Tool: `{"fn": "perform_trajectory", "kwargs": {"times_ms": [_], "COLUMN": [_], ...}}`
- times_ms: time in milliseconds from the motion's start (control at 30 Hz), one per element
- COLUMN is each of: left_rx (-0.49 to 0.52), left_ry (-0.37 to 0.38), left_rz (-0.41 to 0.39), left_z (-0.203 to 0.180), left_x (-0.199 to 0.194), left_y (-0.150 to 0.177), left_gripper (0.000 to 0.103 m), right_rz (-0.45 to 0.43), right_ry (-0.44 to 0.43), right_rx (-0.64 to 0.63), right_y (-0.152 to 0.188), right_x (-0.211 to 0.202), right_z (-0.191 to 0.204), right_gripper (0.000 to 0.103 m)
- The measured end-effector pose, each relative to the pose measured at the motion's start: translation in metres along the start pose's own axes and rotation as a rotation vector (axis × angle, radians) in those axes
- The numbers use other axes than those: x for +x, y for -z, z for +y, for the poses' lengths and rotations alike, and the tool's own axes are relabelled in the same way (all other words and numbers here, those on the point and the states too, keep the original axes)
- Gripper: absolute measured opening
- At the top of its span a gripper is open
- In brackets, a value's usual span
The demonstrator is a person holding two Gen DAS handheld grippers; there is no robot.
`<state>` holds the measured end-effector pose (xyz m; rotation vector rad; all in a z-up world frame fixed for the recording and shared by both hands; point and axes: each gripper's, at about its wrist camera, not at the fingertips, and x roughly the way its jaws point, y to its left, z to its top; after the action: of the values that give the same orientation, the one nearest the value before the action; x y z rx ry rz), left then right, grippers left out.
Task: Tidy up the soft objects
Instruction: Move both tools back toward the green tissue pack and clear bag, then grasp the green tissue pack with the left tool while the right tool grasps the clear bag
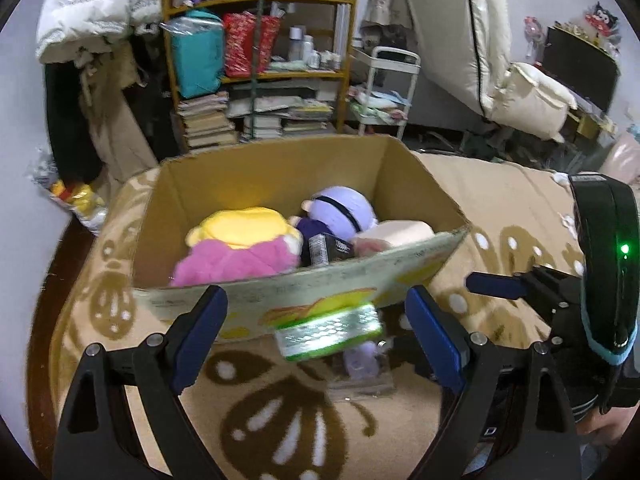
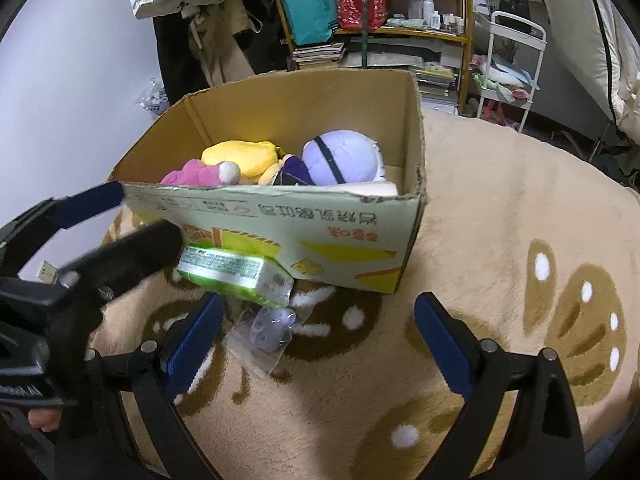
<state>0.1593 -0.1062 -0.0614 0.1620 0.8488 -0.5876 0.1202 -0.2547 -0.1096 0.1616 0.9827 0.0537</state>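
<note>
A cardboard box (image 1: 420,184) (image 2: 412,128) stands on a beige blanket (image 1: 500,208) (image 2: 500,208). Inside lie a yellow and pink plush (image 1: 240,244) (image 2: 236,158), a lilac round plush (image 1: 344,208) (image 2: 344,156) and a cream soft item (image 1: 396,234) (image 2: 380,188). A green packet (image 1: 332,330) (image 2: 236,270) and a small clear bag (image 1: 364,368) (image 2: 268,332) lie in front of the box. My left gripper (image 1: 316,336) is open just before the packet. My right gripper (image 2: 320,340) is open over the blanket, right of the bag. The left gripper's fingers (image 2: 96,200) show at the left of the right wrist view.
A wooden shelf (image 1: 260,76) (image 2: 400,32) with books, bags and bottles stands behind. A white cart (image 1: 388,92) (image 2: 512,64), hanging coats (image 1: 92,12) and a cream recliner (image 1: 528,96) surround it. The right gripper (image 1: 496,284) shows at the right of the left view.
</note>
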Motion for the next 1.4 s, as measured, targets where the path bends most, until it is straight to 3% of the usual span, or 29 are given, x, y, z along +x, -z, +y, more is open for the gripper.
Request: {"fn": "perform_trajectory", "kwargs": {"times_ms": [833,1000,1067,1133,1400], "left_rx": [-0.032,-0.031,-0.032,-0.028,-0.027], "left_ry": [0.084,0.077,0.061,0.053,0.022], "left_rz": [0.202,0.216,0.221,0.226,0.211], "left_z": [0.006,0.005,0.004,0.002,0.006], "left_x": [0.058,0.063,0.066,0.068,0.061], "left_y": [0.014,0.014,0.015,0.016,0.021], "left_gripper": [0.090,0.087,0.079,0.077,0.075], "right_rz": [0.125,0.137,0.142,0.149,0.172], "right_ry": [-0.022,-0.028,-0.033,-0.037,-0.057], "right_rx": [-0.056,-0.058,-0.056,-0.053,-0.043], "right_y": [0.009,0.011,0.011,0.010,0.012], "right_x": [0.038,0.044,0.047,0.049,0.059], "right_z": [0.014,0.016,0.015,0.017,0.021], "right_gripper": [0.101,0.101,0.101,0.101,0.101]}}
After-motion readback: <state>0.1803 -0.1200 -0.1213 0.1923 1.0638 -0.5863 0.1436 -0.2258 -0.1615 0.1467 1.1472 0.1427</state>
